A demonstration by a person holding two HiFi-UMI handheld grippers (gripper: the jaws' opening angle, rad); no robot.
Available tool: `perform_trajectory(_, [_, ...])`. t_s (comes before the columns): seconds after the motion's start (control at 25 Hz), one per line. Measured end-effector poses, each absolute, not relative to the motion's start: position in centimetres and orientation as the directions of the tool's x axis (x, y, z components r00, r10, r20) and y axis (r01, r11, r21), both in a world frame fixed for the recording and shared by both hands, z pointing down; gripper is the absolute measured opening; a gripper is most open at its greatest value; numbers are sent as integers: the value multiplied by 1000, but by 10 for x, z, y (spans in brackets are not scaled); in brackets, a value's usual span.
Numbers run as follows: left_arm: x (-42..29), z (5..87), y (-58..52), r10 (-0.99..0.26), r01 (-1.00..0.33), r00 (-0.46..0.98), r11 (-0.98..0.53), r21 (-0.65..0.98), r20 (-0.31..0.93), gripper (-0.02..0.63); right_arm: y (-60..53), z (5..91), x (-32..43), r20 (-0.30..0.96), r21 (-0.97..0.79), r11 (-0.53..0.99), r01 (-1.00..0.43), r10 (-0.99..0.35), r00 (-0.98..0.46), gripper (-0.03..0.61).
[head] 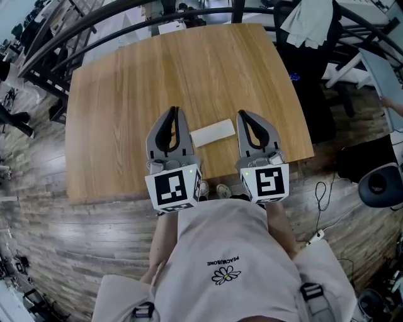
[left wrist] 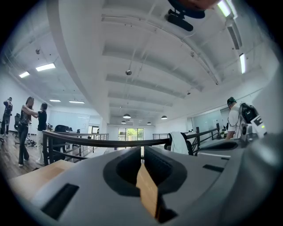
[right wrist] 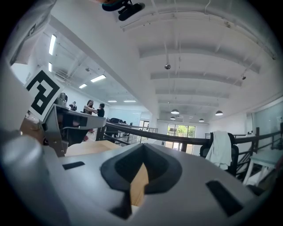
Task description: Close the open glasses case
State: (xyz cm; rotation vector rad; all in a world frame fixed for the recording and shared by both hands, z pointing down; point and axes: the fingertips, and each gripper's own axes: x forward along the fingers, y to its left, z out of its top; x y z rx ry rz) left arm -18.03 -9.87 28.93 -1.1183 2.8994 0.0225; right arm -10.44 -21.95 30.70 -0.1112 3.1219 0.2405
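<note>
A wood-plank floor (head: 63,239) surrounds a square wooden tabletop (head: 157,69), with a dark railing (head: 126,16) curving past its far edge. The person stands at the near edge in a pale shirt (head: 233,251) and holds both tools out level over the wood. The left hand-held gripper (head: 174,111) is closed and holds nothing; in its own view the jaws meet at the tips (left wrist: 142,149), and only a sliver of tabletop shows through the hollow behind them. The right hand-held gripper (head: 242,115) is closed too and empty, its jaws drawn together at the front (right wrist: 142,145) in the same way. Each carries a marker cube at the rear, the left (head: 173,188) and the right (head: 271,181). The glasses case (head: 213,133), a small whitish oblong, lies flat on the tabletop between the two, near the front edge and slightly askew, gripped by neither. From above it looks shut.
</note>
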Motion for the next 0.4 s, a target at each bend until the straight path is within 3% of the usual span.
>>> perform_trajectory(0.4, [-175,291,-96,-653,-654,-756,757,-1,-36,26,-220,305,-99,-13,185,981,-50,-48,-999,8])
